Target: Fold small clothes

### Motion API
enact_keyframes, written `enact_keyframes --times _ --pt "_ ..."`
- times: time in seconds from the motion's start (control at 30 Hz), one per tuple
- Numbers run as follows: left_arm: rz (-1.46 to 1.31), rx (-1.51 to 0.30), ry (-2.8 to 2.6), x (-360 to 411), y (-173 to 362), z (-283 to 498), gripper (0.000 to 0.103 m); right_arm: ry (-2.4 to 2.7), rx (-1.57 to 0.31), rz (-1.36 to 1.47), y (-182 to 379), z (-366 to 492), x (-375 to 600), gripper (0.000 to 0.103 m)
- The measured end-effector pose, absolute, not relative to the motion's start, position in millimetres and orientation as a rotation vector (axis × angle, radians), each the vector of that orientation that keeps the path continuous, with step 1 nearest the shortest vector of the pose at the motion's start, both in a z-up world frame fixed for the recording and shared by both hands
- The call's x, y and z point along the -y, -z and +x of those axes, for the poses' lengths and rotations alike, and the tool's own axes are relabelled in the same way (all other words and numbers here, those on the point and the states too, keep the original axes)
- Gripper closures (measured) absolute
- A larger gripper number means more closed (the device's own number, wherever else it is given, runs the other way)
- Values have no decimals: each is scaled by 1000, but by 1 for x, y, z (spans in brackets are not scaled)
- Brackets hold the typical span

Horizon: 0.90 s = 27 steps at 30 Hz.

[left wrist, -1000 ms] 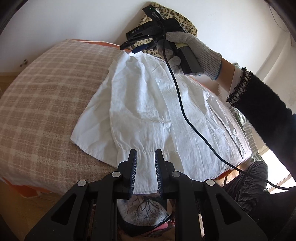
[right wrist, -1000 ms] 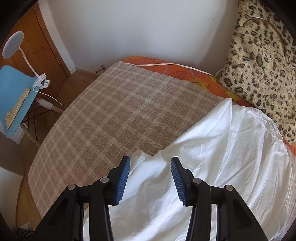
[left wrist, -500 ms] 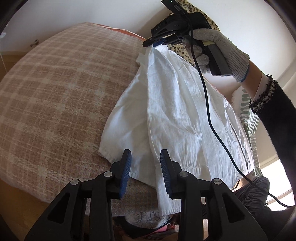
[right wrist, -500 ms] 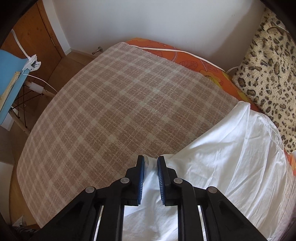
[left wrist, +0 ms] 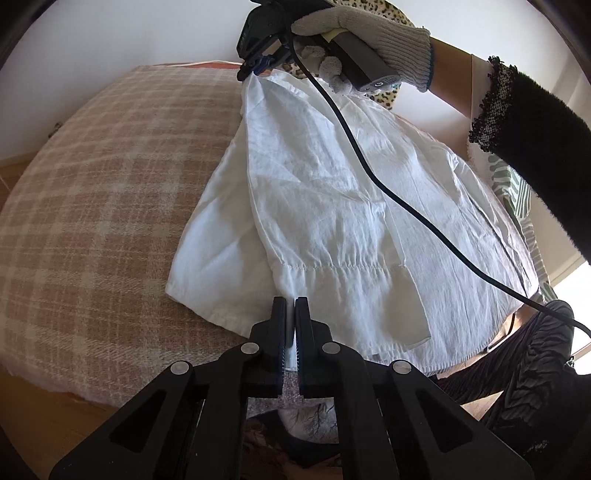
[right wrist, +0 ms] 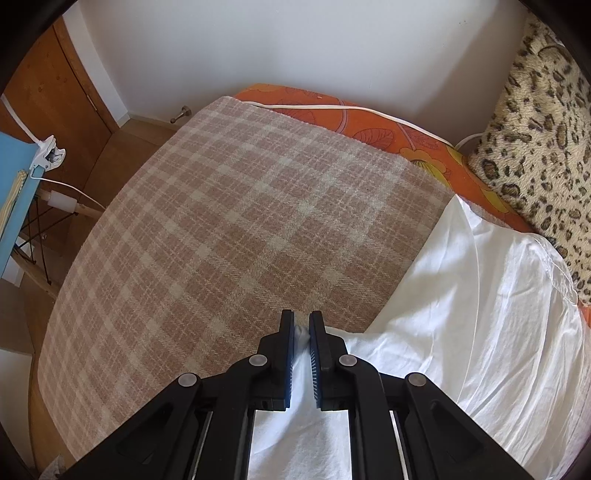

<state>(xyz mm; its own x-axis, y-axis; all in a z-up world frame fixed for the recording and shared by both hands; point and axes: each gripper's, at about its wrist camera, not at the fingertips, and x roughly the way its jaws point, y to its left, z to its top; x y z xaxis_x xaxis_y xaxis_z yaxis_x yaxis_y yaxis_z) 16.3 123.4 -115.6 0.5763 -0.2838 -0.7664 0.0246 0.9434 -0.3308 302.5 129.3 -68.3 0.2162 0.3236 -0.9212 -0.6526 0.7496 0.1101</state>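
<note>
A white garment (left wrist: pixel 332 206) lies spread on a plaid blanket (left wrist: pixel 103 192), one layer folded over another. My left gripper (left wrist: pixel 290 314) is shut on its near gathered hem, with white cloth pinched between the pads. At the far end, my right gripper (left wrist: pixel 255 70), held by a gloved hand (left wrist: pixel 373 26), is shut on the garment's far corner. The right wrist view shows that right gripper (right wrist: pixel 301 330) with a bunch of white cloth between its blue pads, lifted a little above the blanket (right wrist: pixel 229 229). The rest of the garment (right wrist: pixel 472 325) trails off to the right.
A black cable (left wrist: pixel 388 192) crosses over the garment. A leopard-print cushion (right wrist: pixel 543 147) and an orange sheet (right wrist: pixel 369 122) lie at the bed's far side. A blue chair (right wrist: pixel 14 192) with a clip lamp stands on the wooden floor to the left. A dark sleeve (left wrist: pixel 543 147) reaches in from the right.
Both grippers went from open to shut on the white garment: the right first on the far corner, then the left on the near hem. The far corner now hangs lifted.
</note>
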Motion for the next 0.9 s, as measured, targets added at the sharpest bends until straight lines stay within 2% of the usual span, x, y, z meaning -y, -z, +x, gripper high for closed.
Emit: enact_keyframes --times 0.47,0.53,0.57,0.6,0.63,0.73,0.9 --pt "-340 -889 51 -169 104 5 102 -662 -1140 -311 69 311 -127 96" --pt "-382 -898 76 -170 103 6 101 -687 -1145 -308 67 309 -124 84" --pt "-381 -902 72 -167 102 8 96 -699 -1140 -293 63 308 -120 79" --pt "-363 -899 64 -166 101 9 90 -706 -1123 -289 56 305 -114 66" --pt "-346 -902 59 -164 102 10 88 -698 -1093 -310 49 301 -107 56" --pt "-352 -938 55 -162 110 14 88 -658 -988 -338 24 280 -74 50" --pt "-388 -922 30 -170 107 12 88 -777 -1042 -184 6 233 -3 50"
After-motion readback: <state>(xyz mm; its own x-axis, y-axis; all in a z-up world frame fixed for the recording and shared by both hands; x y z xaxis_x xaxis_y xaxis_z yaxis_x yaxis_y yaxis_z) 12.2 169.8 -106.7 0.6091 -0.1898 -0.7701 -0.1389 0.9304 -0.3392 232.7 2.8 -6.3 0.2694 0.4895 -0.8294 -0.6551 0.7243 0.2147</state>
